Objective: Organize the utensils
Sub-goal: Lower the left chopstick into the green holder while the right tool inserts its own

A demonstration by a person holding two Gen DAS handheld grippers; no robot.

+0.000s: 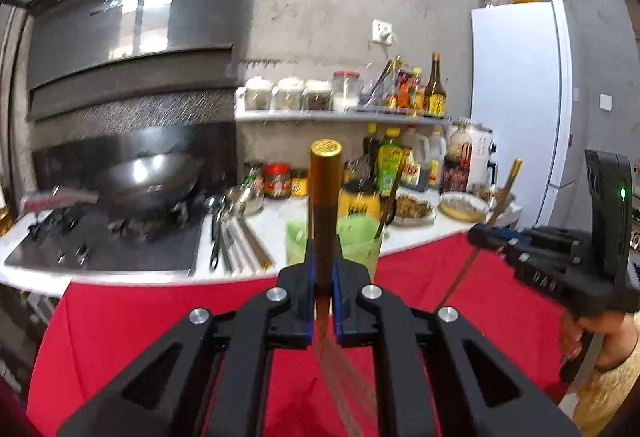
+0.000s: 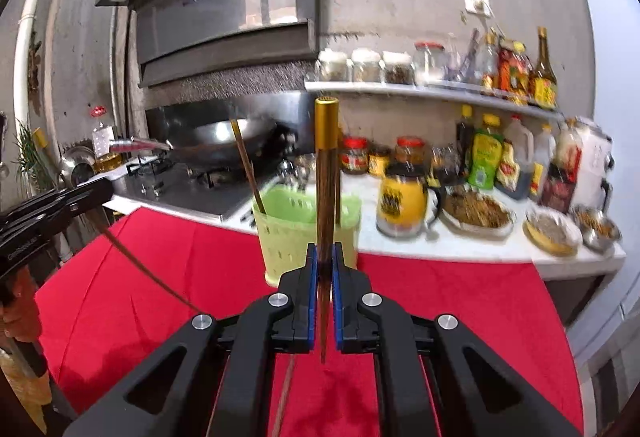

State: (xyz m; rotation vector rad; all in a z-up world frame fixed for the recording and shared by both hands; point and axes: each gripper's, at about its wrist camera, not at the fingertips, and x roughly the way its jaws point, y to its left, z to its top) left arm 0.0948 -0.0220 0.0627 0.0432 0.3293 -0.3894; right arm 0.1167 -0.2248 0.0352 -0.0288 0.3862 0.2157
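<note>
My left gripper is shut on a brown chopstick with a gold cap, held upright above the red cloth. My right gripper is shut on a matching gold-capped chopstick, also upright. Each gripper shows in the other's view: the right one at the right, the left one at the left, each holding its chopstick. A green slotted utensil holder stands on the white counter just beyond both grippers, with a chopstick leaning in it. It also shows in the left wrist view.
Loose spoons and chopsticks lie on the counter beside the gas stove with a wok. A yellow kettle, dishes of food, sauce bottles and jars crowd the counter's right. A shelf and a white fridge stand behind.
</note>
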